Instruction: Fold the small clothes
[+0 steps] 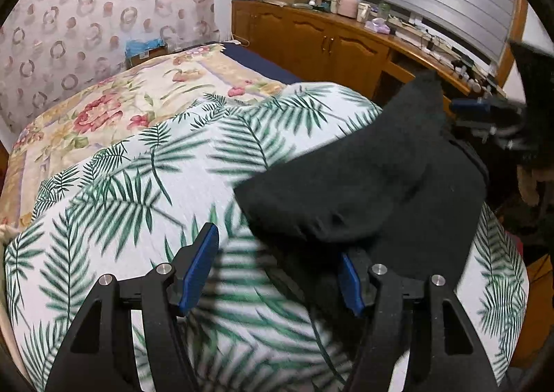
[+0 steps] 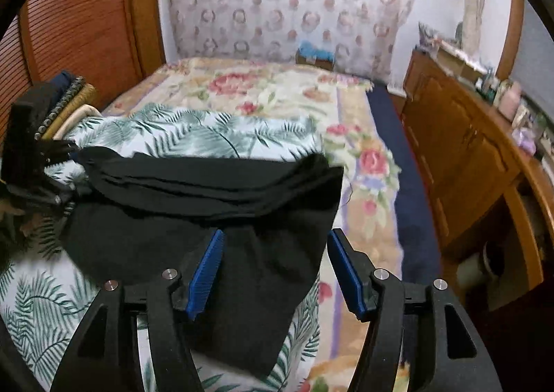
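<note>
**Black garment down on the leaf sheet, both grippers open**

Garment [image 1: 363,191] sits centre-right of the left view and centre of the right view [image 2: 207,205], folded over itself in layers on the leaf-print sheet [image 1: 138,184]; looks soft, thin, light, probably limp with no stiffness to hold a crease; expect it to sag and slide on the sheet if you drag it; nothing fragile.

Where to grab: judge the corners or the folded edge best; the stacked edge across mid-frame in the right view shows several layers, so pinch all of them together or the fold opens; avoid the flat middle, too little to bite.

Left gripper [image 1: 277,271]: jaws apart, nothing pinched; the right-hand pad [image 1: 351,283] lies against the garment's near edge, the other over bare sheet; pointing down steeply at the bed, low in the frame.

Right gripper [image 2: 277,271]: jaws wide too; garment's lower flap lies between them but the pads don't press on it, so not held; angled down, less steeply; the other gripper shows blurred at the left edge of this view.

Floral bedspread [image 2: 277,94] beyond, wooden cabinet [image 1: 311,39] upper right in the left view; edges blurred.
</note>
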`<state>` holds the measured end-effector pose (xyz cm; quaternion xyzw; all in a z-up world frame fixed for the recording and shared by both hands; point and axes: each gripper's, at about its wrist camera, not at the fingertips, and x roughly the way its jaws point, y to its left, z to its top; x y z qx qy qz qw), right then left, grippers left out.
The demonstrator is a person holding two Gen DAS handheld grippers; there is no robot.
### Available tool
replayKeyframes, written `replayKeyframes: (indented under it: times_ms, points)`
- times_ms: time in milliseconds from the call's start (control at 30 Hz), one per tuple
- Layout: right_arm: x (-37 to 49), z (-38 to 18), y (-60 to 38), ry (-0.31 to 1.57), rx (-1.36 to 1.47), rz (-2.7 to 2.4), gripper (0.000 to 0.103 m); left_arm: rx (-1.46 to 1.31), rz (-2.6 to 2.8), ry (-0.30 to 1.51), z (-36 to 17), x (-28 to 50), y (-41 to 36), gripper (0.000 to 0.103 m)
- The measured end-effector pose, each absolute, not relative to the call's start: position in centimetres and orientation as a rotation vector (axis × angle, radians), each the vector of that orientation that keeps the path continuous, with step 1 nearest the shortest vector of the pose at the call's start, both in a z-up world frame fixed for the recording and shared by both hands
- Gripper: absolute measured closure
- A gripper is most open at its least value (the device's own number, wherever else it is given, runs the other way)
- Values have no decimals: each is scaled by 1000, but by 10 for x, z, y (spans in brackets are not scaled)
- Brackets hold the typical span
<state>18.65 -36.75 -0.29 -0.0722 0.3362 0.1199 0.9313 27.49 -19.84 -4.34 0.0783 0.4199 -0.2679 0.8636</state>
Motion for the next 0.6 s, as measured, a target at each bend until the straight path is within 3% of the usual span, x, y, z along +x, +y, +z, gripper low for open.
replayKeyframes:
  times_ms: [67, 133, 167, 200, 233, 267, 333, 467, 533, 600]
  points:
    - [198, -3, -372, 693, -123, 241, 39, 149, -551, 872, -40, 284, -198, 38]
    - [209, -2, -376, 687, -80, 255, 45, 142, -523, 831, -36, 293, -199, 38]
    - [212, 0, -377, 683, -58, 272, 57, 138, -498, 829, -36, 298, -197, 38]
    - [216, 2, -378, 674, -37, 293, 77, 128, -486, 831, -37, 303, -195, 38]
    - [219, 1, -381, 668, -26, 306, 88, 114, -474, 831, -37, 307, -193, 38]
    - [221, 1, -382, 663, -18, 306, 96, 108, -452, 834, -38, 311, -190, 38]
    - [220, -2, -390, 663, -5, 229, 98, 104, -435, 839, -41, 312, -186, 38]
    - [205, -8, -402, 654, 11, 141, 98, 72, -451, 847, -41, 305, -177, 38]
    - [196, -7, -401, 659, 28, 153, 85, 61, -470, 850, -40, 300, -176, 38]
    - [190, -7, -398, 670, 28, 142, 51, 56, -491, 859, -39, 294, -178, 38]
